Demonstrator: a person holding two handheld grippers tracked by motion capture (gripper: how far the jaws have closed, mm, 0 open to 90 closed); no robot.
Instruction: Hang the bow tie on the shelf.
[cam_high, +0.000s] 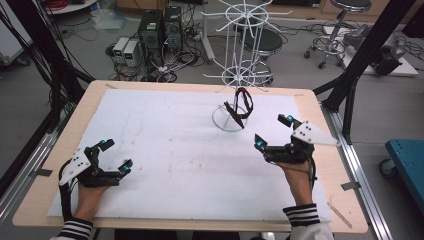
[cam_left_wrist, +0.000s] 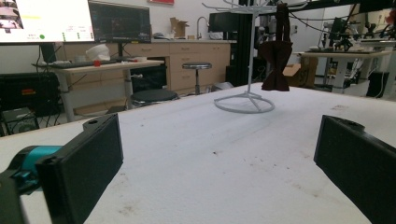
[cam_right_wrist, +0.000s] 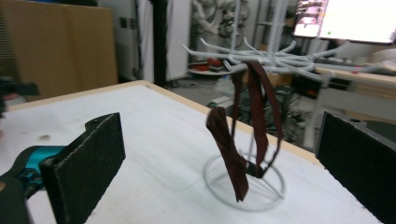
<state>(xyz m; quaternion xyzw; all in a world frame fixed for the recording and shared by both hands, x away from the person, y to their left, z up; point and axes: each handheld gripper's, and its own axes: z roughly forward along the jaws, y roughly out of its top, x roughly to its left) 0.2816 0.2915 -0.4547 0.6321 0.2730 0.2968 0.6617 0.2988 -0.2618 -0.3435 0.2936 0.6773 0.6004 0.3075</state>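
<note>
A white wire rack (cam_high: 243, 60) with radiating hooks stands at the far middle of the table, its ring base (cam_high: 220, 123) on the white sheet. A dark maroon bow tie (cam_high: 240, 106) hangs by its strap from a lower hook; the same bow tie (cam_right_wrist: 231, 149) dangles over the ring base in the right gripper view, and the bow tie (cam_left_wrist: 276, 56) is farther off in the left gripper view. My right gripper (cam_high: 272, 131) is open, to the right of the rack and apart from the tie. My left gripper (cam_high: 116, 156) rests open at the near left, nothing between its jaws.
The white sheet (cam_high: 165, 150) covers most of the wooden table (cam_high: 320, 107). Black frame posts (cam_high: 360, 65) rise at the right and left. Computers, cables and stools stand on the floor beyond the far edge. A blue cart (cam_high: 407, 157) is at the right.
</note>
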